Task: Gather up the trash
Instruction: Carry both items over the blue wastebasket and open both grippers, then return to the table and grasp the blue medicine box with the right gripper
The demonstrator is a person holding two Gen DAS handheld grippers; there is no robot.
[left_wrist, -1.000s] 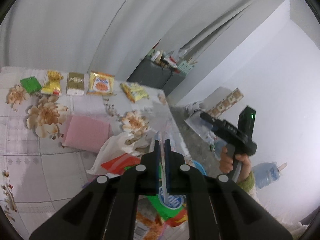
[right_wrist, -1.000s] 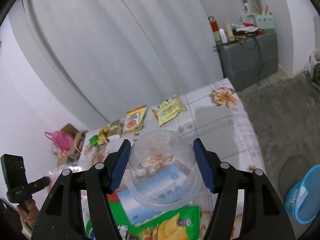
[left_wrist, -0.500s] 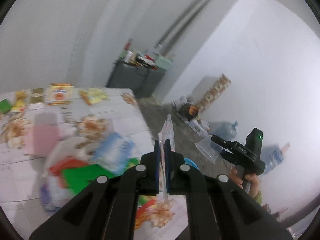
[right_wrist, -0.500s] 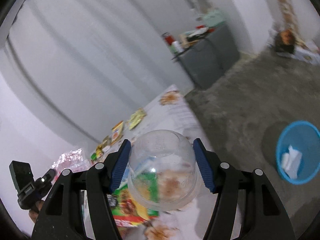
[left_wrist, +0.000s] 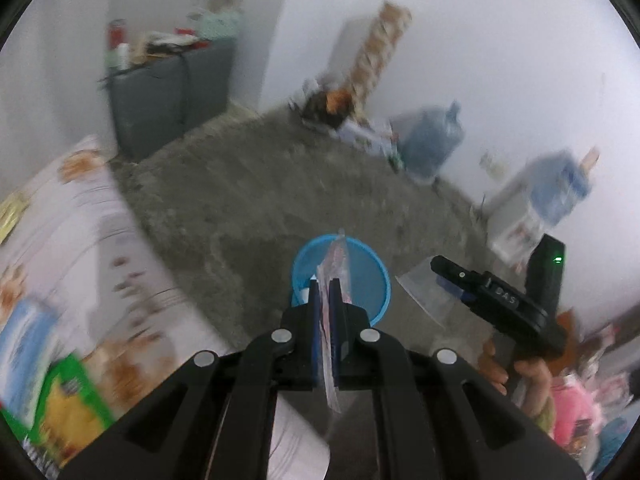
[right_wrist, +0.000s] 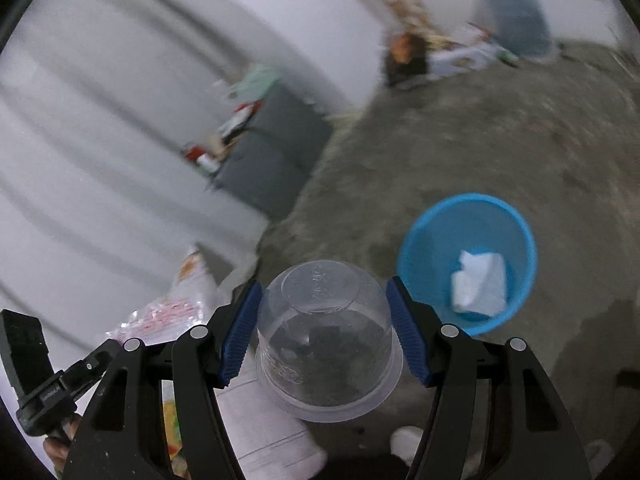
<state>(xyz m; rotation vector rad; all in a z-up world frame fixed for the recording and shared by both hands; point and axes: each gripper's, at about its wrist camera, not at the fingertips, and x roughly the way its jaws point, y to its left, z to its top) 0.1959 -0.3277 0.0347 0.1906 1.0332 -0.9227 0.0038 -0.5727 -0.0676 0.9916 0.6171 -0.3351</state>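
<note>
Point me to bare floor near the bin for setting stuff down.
Bare grey concrete floor surrounds the round blue plastic bin, widest between it and the dark grey cabinet. Crowded: far wall, with boxes and the big blue water jug. The bin already holds crumpled white paper.

the clear, glossy plastic cup (right_wrist: pixel 326 344) is smooth and see-through, with faint moulded lettering on its base, and the thin transparent plastic wrapper with red print (left_wrist: pixel 334 280) looks slick and crinkly. the round blue plastic waste basket (right_wrist: pixel 520 240) has a smooth, slightly shiny wall and holds a crumpled piece of white paper (right_wrist: pixel 480 280), while the grey concrete floor (left_wrist: pixel 240 200) around it is rough, matt and mottled. the matt black plastic left gripper (left_wrist: pixel 325 292) and right gripper (right_wrist: pixel 326 332) carry ribbed blue rubbery pads (right_wrist: pixel 240 336), and the white floral-print tablecloth (left_wrist: pixel 80 240) looks smooth with a dull sheen.
</note>
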